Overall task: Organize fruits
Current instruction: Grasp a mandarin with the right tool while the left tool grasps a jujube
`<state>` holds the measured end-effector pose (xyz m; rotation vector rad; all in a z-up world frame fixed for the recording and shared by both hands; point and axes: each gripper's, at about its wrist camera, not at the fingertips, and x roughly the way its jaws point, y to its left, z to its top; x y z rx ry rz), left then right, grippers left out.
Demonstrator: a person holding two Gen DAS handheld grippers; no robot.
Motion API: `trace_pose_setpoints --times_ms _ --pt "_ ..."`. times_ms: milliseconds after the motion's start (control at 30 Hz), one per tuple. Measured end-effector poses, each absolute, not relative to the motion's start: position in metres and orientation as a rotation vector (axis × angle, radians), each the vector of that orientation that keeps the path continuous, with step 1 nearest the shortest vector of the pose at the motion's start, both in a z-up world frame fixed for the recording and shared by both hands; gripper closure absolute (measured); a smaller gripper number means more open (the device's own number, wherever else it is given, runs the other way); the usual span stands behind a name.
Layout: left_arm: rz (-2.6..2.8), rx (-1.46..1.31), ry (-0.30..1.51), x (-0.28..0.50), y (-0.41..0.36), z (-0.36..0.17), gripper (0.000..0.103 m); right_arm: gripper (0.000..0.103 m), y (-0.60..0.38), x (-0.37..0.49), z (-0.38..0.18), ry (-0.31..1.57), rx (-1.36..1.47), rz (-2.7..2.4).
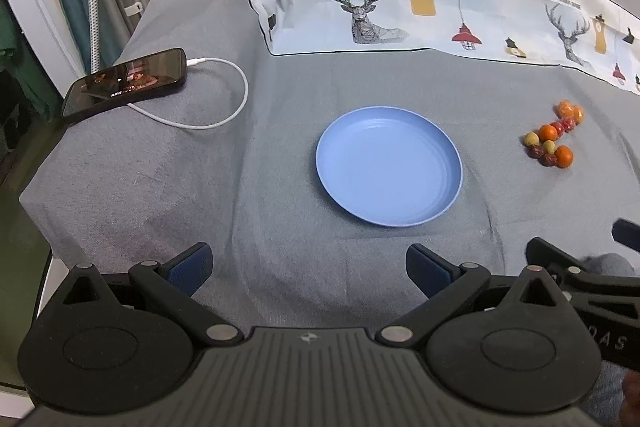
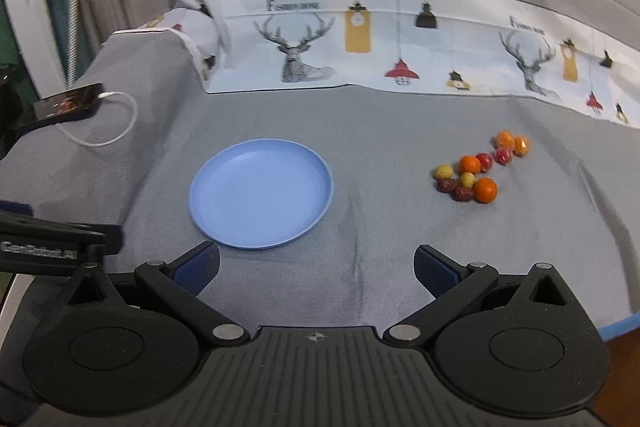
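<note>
A grey cloth (image 1: 280, 155) covers the surface, draped over a raised block at the left, with a white deer-and-lamp printed band (image 1: 400, 7) along the back. A blue plate (image 1: 390, 167) lies near the middle. Well to its right sits a cluster of small fruits (image 2: 478, 173) (orange, red, yellow and dark red, mostly touching). On the block lies a phone (image 1: 124, 87) with a white cable (image 1: 224, 95) plugged in.

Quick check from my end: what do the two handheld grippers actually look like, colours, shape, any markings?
Both match: the left gripper and right gripper have matte black linkage arms with silver pivot pins, round black discs either side, a ribbed grey body with a small compass-like mark, and dark blue textured finger pads. No cables or sleeves show.
</note>
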<state>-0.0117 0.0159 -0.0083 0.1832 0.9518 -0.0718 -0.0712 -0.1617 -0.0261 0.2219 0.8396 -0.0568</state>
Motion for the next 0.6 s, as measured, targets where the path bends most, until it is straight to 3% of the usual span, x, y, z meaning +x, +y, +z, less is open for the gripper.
trace_pose_setpoints --times_ms 300,600 --pt "-0.134 0.213 0.977 0.021 -0.025 -0.026 0.0 0.001 -0.232 -0.057 -0.086 0.856 0.35 -0.36" --pt "-0.238 0.258 0.988 0.075 -0.107 -0.054 0.0 0.001 -0.335 0.01 -0.185 0.824 0.204 -0.617"
